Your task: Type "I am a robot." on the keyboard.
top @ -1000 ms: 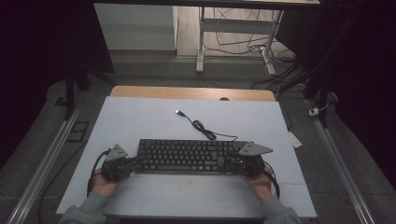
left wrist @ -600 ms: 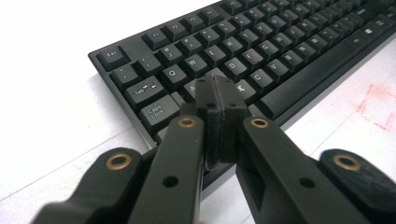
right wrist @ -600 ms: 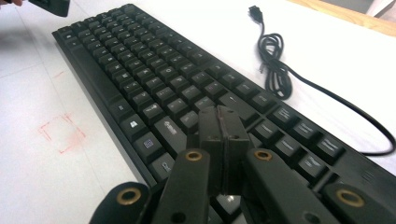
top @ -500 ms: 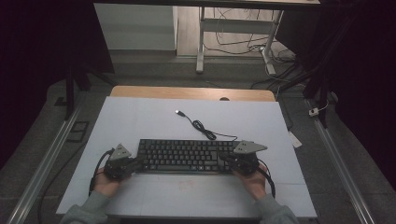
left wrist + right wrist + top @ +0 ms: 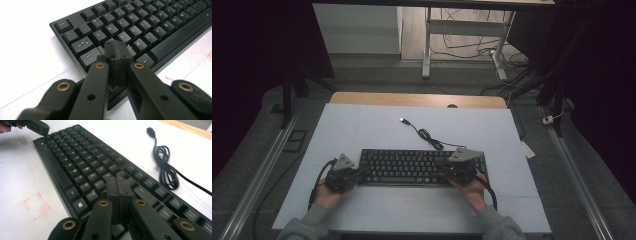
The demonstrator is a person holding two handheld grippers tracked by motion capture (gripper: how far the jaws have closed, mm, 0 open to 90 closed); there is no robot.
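With both jaws pressed together and empty, my left gripper (image 5: 117,51) and right gripper (image 5: 119,185) poise over the black plastic keyboard (image 5: 422,166) lying mid-desk; I should tap one key squarely.

The left claw (image 5: 361,176) and the right claw (image 5: 443,165) are both matte black, each topped by a grey three-cornered plate. A black cable loops away from the back of each one. In the left gripper view the left claw (image 5: 117,51) has two broad black arms with brass-coloured rivets and small dark holes, ending in blocky black pads with a seam between them. The right claw (image 5: 119,183) in the right gripper view looks the same. The person wears grey-green long sleeves (image 5: 307,224) with ribbed cuffs.
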